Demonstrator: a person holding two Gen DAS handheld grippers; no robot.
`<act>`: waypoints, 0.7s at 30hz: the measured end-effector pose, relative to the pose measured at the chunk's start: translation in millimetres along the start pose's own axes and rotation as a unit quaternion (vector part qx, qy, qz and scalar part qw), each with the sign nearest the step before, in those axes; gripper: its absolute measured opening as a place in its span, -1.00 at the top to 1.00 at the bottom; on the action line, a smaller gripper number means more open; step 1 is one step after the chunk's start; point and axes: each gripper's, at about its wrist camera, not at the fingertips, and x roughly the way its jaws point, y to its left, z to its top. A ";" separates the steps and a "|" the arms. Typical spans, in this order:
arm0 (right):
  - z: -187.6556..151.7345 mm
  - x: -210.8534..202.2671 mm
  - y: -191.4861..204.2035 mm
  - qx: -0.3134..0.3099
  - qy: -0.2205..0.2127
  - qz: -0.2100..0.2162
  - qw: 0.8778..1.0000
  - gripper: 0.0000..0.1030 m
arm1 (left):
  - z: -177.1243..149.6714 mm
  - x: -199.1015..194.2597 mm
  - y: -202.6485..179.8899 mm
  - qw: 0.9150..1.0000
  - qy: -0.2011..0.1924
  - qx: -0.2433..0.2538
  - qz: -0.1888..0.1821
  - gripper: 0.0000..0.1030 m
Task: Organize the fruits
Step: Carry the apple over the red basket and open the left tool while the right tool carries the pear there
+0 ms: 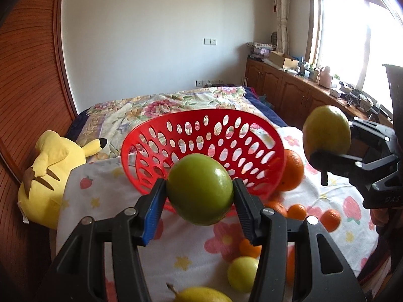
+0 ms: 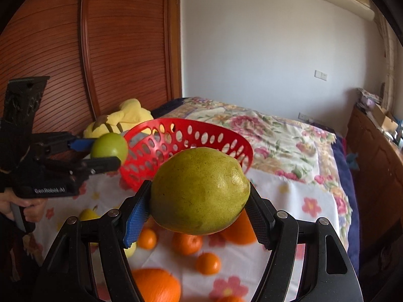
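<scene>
My left gripper (image 1: 199, 192) is shut on a green apple (image 1: 199, 188) and holds it in the air just in front of the tilted red perforated basket (image 1: 241, 118). My right gripper (image 2: 200, 207) is shut on a yellow-green pear (image 2: 200, 190), held above the cloth to the basket's right. The right gripper also shows in the left wrist view (image 1: 327, 148) with the pear (image 1: 326, 128); the left gripper shows in the right wrist view (image 2: 108, 152) with the apple (image 2: 109, 146). The basket (image 2: 226, 138) looks empty.
Several oranges (image 2: 186, 243), a big orange (image 1: 292, 170), a small yellow-green fruit (image 1: 242, 273) and a yellow pear (image 1: 201, 295) lie on the flowered cloth (image 1: 189, 251). A yellow plush toy (image 1: 47, 176) lies left of the basket, by the wooden wardrobe (image 2: 63, 37).
</scene>
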 end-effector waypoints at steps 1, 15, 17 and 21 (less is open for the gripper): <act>3.7 6.5 -1.1 -0.003 0.002 0.003 1.000 -0.42 | 1.7 6.7 1.0 1.000 0.005 0.001 0.000 -0.02; 21.6 73.5 0.0 -0.037 0.038 0.037 0.998 -0.42 | 10.1 48.8 10.0 0.999 0.043 0.008 0.000 -0.03; 20.9 78.0 1.4 -0.042 0.042 0.039 0.998 -0.42 | 11.7 49.9 11.8 0.999 0.045 0.005 -0.002 -0.03; 19.7 85.2 3.1 -0.047 0.048 0.041 0.997 -0.42 | 12.9 49.6 15.0 0.999 0.046 -0.001 -0.004 -0.04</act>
